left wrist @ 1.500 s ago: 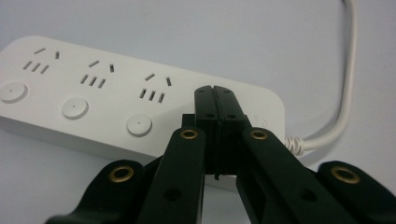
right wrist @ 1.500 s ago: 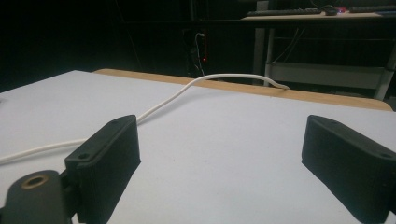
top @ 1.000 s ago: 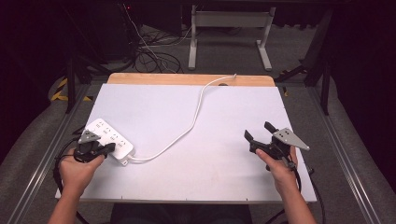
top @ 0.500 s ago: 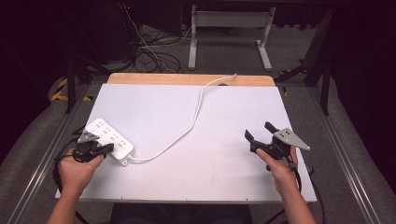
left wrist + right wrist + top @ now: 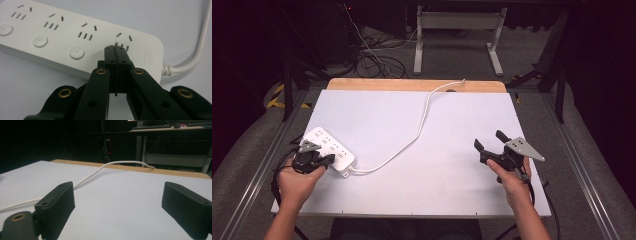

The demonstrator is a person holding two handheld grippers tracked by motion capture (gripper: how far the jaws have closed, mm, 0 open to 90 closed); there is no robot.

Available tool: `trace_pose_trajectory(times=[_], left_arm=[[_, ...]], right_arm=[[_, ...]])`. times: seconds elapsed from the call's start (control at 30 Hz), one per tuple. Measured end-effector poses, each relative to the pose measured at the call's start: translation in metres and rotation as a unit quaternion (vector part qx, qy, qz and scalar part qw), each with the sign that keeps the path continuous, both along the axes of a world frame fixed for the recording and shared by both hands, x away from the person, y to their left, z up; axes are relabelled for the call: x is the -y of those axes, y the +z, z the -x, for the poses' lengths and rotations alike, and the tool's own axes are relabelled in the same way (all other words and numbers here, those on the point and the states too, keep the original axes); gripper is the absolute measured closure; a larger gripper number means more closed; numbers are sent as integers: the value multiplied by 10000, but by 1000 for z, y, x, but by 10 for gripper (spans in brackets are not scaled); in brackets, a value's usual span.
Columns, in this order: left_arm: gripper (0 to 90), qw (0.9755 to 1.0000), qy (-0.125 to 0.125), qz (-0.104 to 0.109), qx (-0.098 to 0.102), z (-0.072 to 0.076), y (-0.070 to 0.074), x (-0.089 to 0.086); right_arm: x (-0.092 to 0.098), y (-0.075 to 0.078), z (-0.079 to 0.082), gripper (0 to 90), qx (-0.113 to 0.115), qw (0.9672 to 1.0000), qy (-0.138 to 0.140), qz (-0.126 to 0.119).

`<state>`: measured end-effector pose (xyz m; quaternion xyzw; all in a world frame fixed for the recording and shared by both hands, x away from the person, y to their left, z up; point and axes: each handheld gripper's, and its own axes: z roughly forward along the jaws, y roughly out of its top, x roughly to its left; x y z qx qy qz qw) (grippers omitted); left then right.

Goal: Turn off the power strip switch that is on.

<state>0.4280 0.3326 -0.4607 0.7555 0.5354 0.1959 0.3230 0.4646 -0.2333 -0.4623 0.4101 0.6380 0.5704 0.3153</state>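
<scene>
A white power strip (image 5: pixel 328 146) lies at the table's left, and its white cable (image 5: pixel 422 124) curves away to the back edge. My left gripper (image 5: pixel 331 159) is shut with nothing between its jaws. In the left gripper view its tips (image 5: pixel 115 48) sit on or just above the power strip (image 5: pixel 75 37), right below the socket nearest the cable (image 5: pixel 200 52) end. Round buttons show beside the other three sockets. My right gripper (image 5: pixel 488 140) is held open above the bare right side of the table, with only the tabletop and the distant cable (image 5: pixel 100 171) beyond it (image 5: pixel 117 197).
The white tabletop (image 5: pixel 437 175) ends in a wooden strip (image 5: pixel 412 85) at the back. Beyond it are a dark floor with tangled cables (image 5: pixel 372 55) and a metal stand (image 5: pixel 457 35). Metal rails run along both sides of the table.
</scene>
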Motion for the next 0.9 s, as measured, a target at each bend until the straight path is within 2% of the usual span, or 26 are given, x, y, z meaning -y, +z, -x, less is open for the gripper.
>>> trace_pose_trajectory(times=[0.13, 0.37, 0.43, 0.57, 0.6, 0.67, 0.7, 0.73, 0.77, 0.8, 0.83, 0.87, 0.9], left_arm=[[900, 10000, 21, -46, -7, 0, 0, 1], [900, 9998, 104, 90, -117, -1, 1, 0], [900, 9999, 88, 7, -115, -1, 2, 2], [900, 9998, 102, 37, -194, -3, 3, 1], [900, 9998, 68, -15, -198, -3, 3, 1], [900, 9997, 60, 44, -231, -4, 2, 3], [900, 9995, 7, 155, -274, -5, 2, 4], [900, 9995, -7, 124, -278, -5, 3, 6], [900, 9997, -16, -52, -253, -6, 4, 9], [900, 9993, -35, -339, -173, -6, 4, 14], [900, 9979, 1, -649, -58, -5, 4, 22], [900, 9962, 22, -863, -75, -6, 5, 27], [900, 9961, 54, -878, -99, -6, 5, 28]], right_arm=[[0, 0, 0, 115, -13, 10000, 2, 12], [-2, 0, 0, 115, -20, 10000, 2, -3], [-1, -1, 0, 115, -36, 10000, -28, -45], [0, -1, -1, 115, -39, 9999, -68, -93], [0, -1, -1, 115, -39, 9999, -68, -93], [0, 0, -1, 115, -44, 9999, -73, -130], [0, 0, -1, 115, -43, 9999, -76, -138], [0, 0, -1, 115, -44, 9999, -79, -144], [0, 0, -1, 115, -46, 9998, -82, -149], [0, 0, -1, 115, -46, 9998, -82, -149], [1, 0, 0, 115, -42, 9998, -85, -166], [1, 0, 0, 115, -42, 9998, -85, -166], [2, 0, 0, 115, -24, 9998, -97, -189]])
